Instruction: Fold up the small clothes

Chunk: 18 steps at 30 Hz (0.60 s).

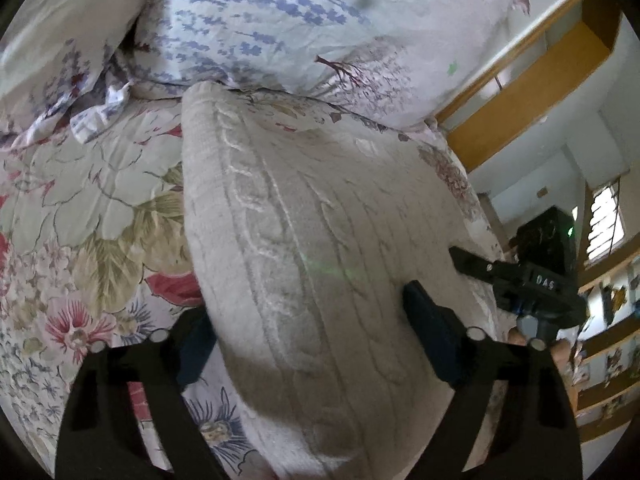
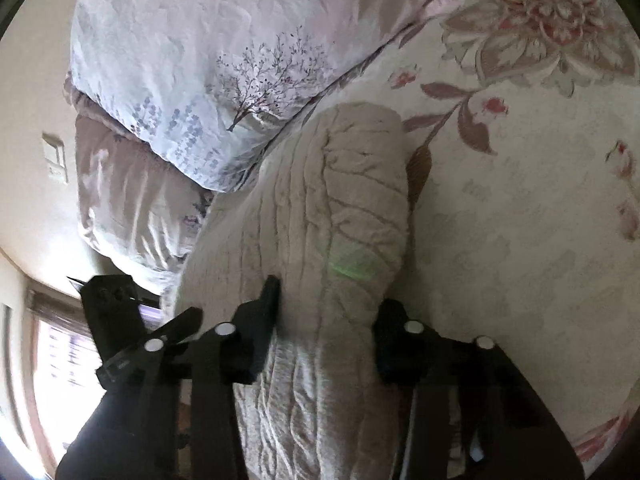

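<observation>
A cream cable-knit sweater (image 1: 304, 248) lies folded in a thick stack on the floral bedspread (image 1: 92, 200). It also fills the middle of the right wrist view (image 2: 320, 220). My left gripper (image 1: 312, 340) has its two fingers on either side of the stack's near end, closed on the knit. My right gripper (image 2: 324, 328) grips the same sweater from the other side, one finger on each side of the folded edge. The right gripper shows in the left wrist view (image 1: 532, 280) at the sweater's right edge.
Patterned pillows (image 1: 280, 24) lie at the head of the bed, just beyond the sweater. A wooden shelf unit (image 1: 532, 80) stands to the right of the bed. The bedspread (image 2: 520, 220) stretches to the right of the sweater in the right wrist view.
</observation>
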Each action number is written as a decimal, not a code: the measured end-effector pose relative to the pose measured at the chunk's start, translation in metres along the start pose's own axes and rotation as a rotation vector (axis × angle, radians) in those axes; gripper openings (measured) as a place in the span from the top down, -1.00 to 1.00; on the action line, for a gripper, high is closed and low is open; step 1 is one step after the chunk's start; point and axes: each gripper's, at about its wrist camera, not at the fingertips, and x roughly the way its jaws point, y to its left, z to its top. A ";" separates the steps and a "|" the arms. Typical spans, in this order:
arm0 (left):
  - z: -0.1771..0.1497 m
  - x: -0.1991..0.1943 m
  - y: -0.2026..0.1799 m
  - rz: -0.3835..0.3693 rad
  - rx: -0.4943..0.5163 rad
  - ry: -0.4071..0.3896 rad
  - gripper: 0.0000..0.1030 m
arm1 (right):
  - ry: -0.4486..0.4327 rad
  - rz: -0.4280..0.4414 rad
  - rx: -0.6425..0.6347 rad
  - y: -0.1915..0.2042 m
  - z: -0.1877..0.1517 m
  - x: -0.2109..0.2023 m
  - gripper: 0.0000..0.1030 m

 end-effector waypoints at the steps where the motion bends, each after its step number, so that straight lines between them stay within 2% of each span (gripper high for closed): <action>1: 0.000 -0.002 0.003 -0.012 -0.019 -0.003 -0.46 | -0.003 0.005 0.003 0.000 0.000 -0.001 0.28; 3: -0.001 -0.007 0.010 -0.047 -0.057 -0.018 -0.17 | -0.014 0.013 0.011 0.002 -0.002 -0.003 0.32; 6: -0.002 -0.015 0.016 -0.086 -0.082 -0.039 0.18 | -0.040 0.019 0.004 0.008 -0.005 -0.007 0.36; 13: -0.013 -0.056 0.023 -0.160 -0.082 -0.074 0.28 | -0.089 0.060 -0.072 0.048 -0.019 -0.013 0.47; 18: -0.028 -0.113 0.048 -0.128 -0.078 -0.131 0.28 | -0.058 0.063 -0.193 0.096 -0.032 0.018 0.60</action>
